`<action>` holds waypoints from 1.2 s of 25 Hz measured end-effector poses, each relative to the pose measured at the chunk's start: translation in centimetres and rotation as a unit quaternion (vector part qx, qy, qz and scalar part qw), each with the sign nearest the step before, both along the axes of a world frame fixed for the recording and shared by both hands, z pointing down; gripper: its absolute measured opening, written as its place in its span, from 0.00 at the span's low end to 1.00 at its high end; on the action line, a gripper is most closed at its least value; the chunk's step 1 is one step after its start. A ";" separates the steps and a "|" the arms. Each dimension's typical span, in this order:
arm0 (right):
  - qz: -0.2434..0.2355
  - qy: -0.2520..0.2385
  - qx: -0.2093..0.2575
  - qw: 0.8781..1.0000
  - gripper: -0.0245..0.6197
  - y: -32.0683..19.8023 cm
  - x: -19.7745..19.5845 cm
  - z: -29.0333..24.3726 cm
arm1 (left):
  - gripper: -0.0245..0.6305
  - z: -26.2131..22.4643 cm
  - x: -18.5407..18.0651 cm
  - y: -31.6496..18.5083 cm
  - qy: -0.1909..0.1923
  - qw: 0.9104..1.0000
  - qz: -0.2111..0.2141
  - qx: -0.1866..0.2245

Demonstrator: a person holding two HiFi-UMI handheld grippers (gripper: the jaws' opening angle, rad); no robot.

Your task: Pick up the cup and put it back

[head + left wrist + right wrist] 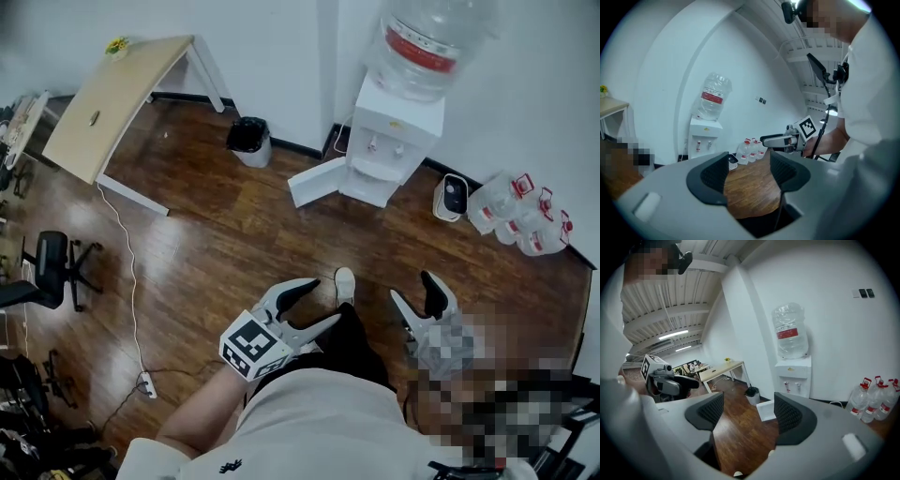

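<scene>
Jaws are held spread on the left hand-held gripper (750,174) and on the right hand-held gripper (747,412), and only wooden floor (234,244) is seen between them. No cup can be made out in any view, so its place cannot be told. The water dispenser (394,131), whose lower door (317,180) is swung open, should probably be searched first. The jaws are best kept wide until the cup is squarely framed.

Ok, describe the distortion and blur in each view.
Head view: verticals lean outward, soft sheen on the wood floor, mostly sharp. Left gripper view: strong fisheye, dark corners, left gripper up close looks soft. Right gripper view: same fisheye; water dispenser reads clear.
</scene>
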State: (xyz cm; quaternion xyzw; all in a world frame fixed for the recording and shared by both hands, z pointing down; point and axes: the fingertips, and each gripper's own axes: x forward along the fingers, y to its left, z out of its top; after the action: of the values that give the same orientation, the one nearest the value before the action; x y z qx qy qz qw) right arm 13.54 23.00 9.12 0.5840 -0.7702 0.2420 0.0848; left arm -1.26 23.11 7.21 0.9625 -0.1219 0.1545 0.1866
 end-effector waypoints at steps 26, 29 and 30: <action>-0.020 0.013 0.032 0.999 0.56 2.0 -3.9 -5.9 | 0.44 -4.4 -6.1 2.3 0.019 0.998 -0.049 0.025; -0.025 0.018 0.028 0.999 0.56 2.3 -4.3 -5.8 | 0.44 -4.4 -6.4 2.8 0.022 0.998 -0.053 0.024; -0.026 0.019 0.028 0.999 0.56 2.5 -4.5 -5.8 | 0.44 -4.4 -6.6 2.9 0.023 0.998 -0.055 0.023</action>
State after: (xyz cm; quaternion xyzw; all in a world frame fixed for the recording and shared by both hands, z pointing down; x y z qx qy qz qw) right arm 9.03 25.47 3.29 0.5702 -0.7899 0.2074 0.0892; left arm -7.88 26.05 2.82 0.9617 -0.1737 0.1193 0.1753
